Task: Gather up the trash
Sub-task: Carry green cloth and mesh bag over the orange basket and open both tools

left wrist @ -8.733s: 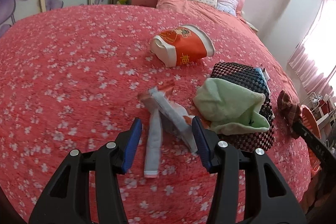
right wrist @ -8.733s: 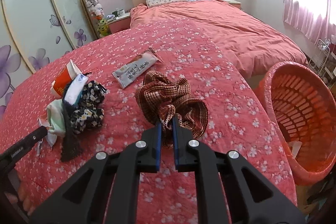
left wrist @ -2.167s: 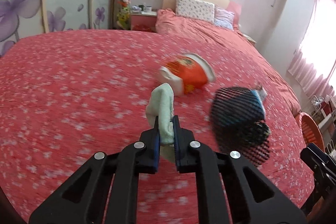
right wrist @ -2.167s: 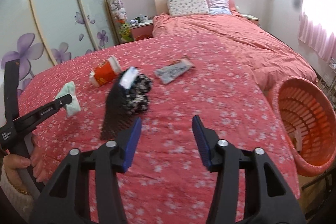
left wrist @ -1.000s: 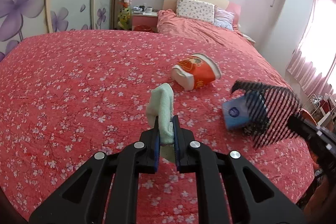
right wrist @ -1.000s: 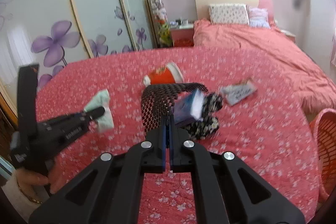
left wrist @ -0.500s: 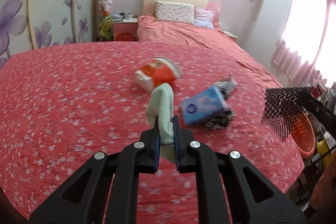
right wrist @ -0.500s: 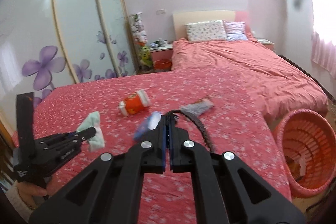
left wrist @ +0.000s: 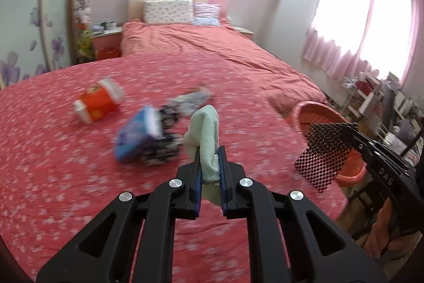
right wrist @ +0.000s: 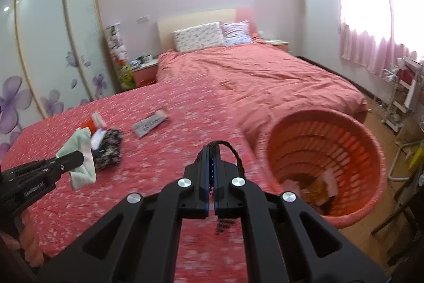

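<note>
- The left gripper (left wrist: pixel 210 169) is clamping a pale green folded cloth (left wrist: pixel 205 134).
- The right gripper (right wrist: pixel 212 163) is pinching a black mesh sheet (left wrist: pixel 324 151) beside the round orange plastic basket (right wrist: pixel 371 150).

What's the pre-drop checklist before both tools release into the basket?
1. Right tool shut on the black mesh mat: ok.
2. Left tool shut on the green cloth: ok.
3. Orange basket mouth open and unobstructed: ok.
4. Mat over the basket opening: cannot tell; in the left wrist view it overlaps the rim.
5. Green cloth over the basket: not ok, it is above the bedspread.
6. Bed cleared of items: not ok; cup, blue packet, wrapper lie there.
</note>
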The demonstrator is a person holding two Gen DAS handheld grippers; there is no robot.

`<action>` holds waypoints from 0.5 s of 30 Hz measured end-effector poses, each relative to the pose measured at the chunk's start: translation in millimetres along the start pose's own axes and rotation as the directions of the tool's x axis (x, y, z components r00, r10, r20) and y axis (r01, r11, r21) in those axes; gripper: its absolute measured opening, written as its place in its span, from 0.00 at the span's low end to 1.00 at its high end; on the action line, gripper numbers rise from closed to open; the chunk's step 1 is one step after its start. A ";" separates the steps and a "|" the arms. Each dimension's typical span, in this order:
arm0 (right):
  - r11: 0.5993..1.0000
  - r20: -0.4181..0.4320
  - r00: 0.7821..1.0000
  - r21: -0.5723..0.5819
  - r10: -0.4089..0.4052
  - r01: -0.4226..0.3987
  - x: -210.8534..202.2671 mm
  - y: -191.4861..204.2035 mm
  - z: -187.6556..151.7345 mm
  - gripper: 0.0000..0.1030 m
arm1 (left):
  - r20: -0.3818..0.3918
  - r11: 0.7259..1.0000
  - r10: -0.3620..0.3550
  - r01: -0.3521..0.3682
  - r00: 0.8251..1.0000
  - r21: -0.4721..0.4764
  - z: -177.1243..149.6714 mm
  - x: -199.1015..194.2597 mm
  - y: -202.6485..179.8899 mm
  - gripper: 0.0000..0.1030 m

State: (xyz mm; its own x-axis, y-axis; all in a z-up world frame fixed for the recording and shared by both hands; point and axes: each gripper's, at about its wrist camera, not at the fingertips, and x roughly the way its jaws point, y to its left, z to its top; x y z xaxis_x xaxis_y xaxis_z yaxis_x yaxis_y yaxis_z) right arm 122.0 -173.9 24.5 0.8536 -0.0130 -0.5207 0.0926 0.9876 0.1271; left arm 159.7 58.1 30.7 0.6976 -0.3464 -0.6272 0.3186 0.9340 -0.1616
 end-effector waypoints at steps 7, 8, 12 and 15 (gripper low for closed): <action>0.996 0.034 0.997 0.056 -0.070 0.068 -6.4 -47.0 6.2 0.03 | -0.005 0.993 -0.099 0.099 0.995 0.058 8.9 18.9 -50.5 0.10; 0.994 0.034 0.996 0.068 -0.083 0.080 -5.8 -56.1 5.9 0.03 | -0.008 0.991 -0.116 0.117 0.993 0.069 10.1 23.4 -59.9 0.10; 0.990 0.035 0.994 0.095 -0.108 0.104 -3.7 -79.3 2.9 0.03 | -0.021 0.980 -0.177 0.178 0.984 0.088 11.5 39.3 -90.7 0.10; 0.987 0.041 0.991 0.106 -0.126 0.121 -2.8 -94.0 0.2 0.03 | -0.029 0.971 -0.213 0.215 0.977 0.107 12.8 50.1 -108.7 0.10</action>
State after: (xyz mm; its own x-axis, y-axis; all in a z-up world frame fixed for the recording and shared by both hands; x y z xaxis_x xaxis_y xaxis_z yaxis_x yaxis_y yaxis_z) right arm 111.0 -266.7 14.2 0.8554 -0.1433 -0.4978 0.2488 0.9565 0.1523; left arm 168.2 -61.9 26.6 0.5947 -0.5351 -0.6000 0.5279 0.8228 -0.2106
